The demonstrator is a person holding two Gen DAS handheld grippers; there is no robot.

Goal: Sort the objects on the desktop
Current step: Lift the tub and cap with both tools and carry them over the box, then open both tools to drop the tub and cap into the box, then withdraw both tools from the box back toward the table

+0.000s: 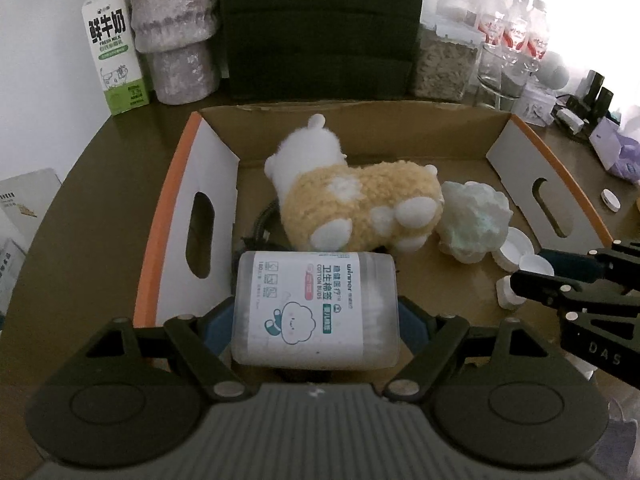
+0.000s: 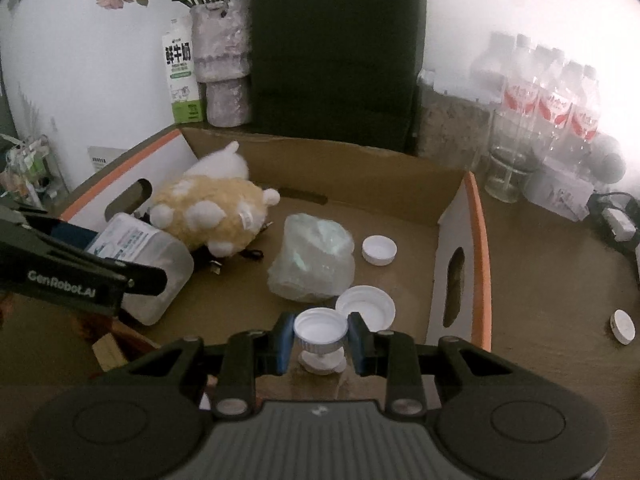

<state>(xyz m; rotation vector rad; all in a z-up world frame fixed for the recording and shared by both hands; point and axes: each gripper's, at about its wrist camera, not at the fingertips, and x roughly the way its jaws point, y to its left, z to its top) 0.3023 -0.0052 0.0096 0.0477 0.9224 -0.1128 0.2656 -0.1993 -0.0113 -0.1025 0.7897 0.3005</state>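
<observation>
A dull olive-brown desk (image 1: 80, 208) fills both views, backed by a pale wall with strong glare at the upper right. At top centre stands a dark, flat-fronted block (image 1: 320, 28). Occupying the middle of each frame is a shallow corrugated cardboard tray (image 1: 360, 136) with orange-edged white end flaps and slot handles.

Inside it, centre of the left wrist view, lies a fuzzy tan-and-white plush animal (image 1: 352, 204); just right of it is a crumpled, translucent pale-green plastic lump (image 1: 476, 220). Loose white screw caps (image 2: 379, 250) rest on the tray floor at its right side.

Upper left holds a white-and-green milk carton (image 1: 114, 48) reading "FRESH MILK" beside a mottled grey vase (image 1: 176, 36) of dried flowers. Upper right shows clear water bottles (image 1: 516, 28) with red labels, and a glass jar.

The left gripper (image 1: 316, 316), lower centre of its view, has its blue-padded fingers spread wide and clamped on a frosted cylindrical cotton bud tub (image 1: 316, 312), labelled "winner COTTON BUDS", lying sideways over the tray's near left part.

The right gripper (image 2: 320, 334), bottom centre of its view, pinches a small white bottle cap (image 2: 320, 330) between narrowly set fingers, above the tray's near right edge. "GenRobot.AI" is printed on the other gripper's arm.
</observation>
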